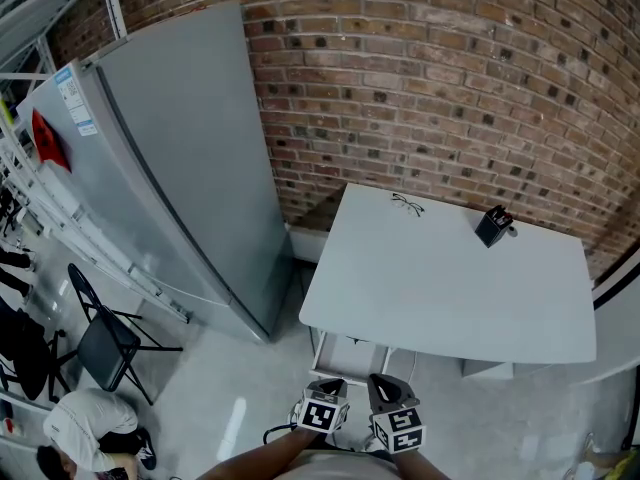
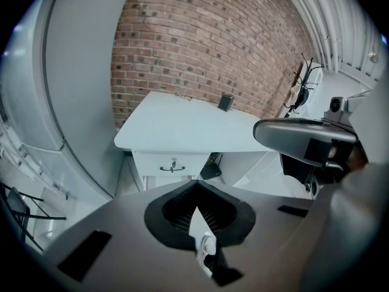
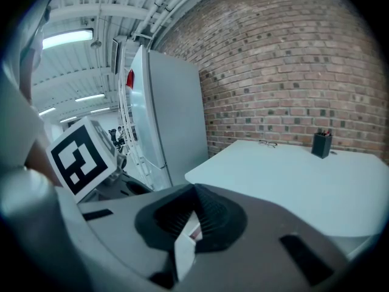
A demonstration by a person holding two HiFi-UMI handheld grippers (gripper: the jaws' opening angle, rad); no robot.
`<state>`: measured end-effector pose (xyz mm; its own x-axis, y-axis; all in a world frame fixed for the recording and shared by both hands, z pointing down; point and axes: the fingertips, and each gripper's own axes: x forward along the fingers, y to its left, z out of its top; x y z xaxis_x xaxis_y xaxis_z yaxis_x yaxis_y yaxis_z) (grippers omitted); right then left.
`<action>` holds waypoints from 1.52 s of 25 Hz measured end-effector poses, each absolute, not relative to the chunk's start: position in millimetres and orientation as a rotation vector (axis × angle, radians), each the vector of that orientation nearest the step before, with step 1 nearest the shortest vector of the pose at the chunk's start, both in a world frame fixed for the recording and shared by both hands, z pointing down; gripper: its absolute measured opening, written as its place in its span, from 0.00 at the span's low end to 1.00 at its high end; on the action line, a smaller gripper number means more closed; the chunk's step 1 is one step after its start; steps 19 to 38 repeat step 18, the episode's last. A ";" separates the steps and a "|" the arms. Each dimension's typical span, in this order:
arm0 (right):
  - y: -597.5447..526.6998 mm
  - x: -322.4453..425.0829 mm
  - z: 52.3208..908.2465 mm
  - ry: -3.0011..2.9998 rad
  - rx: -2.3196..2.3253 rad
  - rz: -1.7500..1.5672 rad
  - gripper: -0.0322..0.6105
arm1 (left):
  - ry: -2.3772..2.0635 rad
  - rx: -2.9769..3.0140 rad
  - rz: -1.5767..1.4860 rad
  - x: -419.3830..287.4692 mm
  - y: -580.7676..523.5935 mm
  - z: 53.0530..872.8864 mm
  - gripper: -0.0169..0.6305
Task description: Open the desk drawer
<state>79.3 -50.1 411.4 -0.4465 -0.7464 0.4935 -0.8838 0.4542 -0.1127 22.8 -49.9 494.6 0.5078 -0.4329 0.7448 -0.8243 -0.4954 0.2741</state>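
head view steeply down over the desk, both tool views lower, facing that desk and brick wall

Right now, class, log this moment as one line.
drawer: closed | left hand-held gripper: shut, empty | right hand-held gripper: shut, empty | desk: untouched

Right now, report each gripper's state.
Left gripper: shut, empty.
Right gripper: shut, empty.

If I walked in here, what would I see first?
Probably the big red brick wall at the back. A tall grey fridge stands on the left. On the right, a white desk sits against the wall, with glasses and a black pen holder on top.
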 end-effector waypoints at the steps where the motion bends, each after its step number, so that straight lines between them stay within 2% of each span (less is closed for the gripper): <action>1: -50.3 79.1 411.3 -2.335 1.379 0.506 0.07 | -1.022 2.125 0.811 22.6 -49.9 494.0 0.04; 38: -41.1 95.2 412.1 -2.327 1.434 0.519 0.07 | -0.991 2.151 0.848 36.8 -44.1 498.5 0.04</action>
